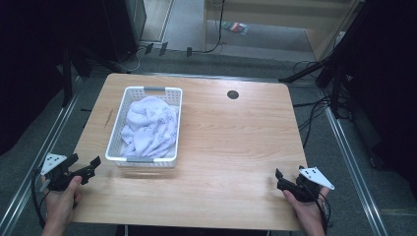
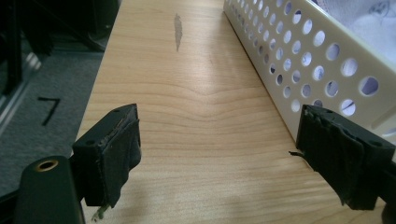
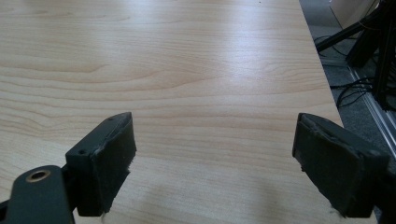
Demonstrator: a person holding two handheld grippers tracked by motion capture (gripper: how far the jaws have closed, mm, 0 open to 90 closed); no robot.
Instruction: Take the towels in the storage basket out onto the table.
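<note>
Each black gripper, left gripper (image 1: 84,166) and right gripper (image 1: 287,179), carries a grey three-cornered plate, a trailing black cable, and worn padded fingers (image 2: 112,158) beside a brass-ringed hole.

We look along our left gripper (image 2: 215,154), its two black jaws standing wide apart with bare wooden table (image 2: 187,116) between them. The white perforated basket (image 2: 303,60) runs just beside the right-hand jaw, pale cloth (image 2: 369,18) showing above its rim. A grey smear (image 2: 178,30) marks the wood farther off.
</note>
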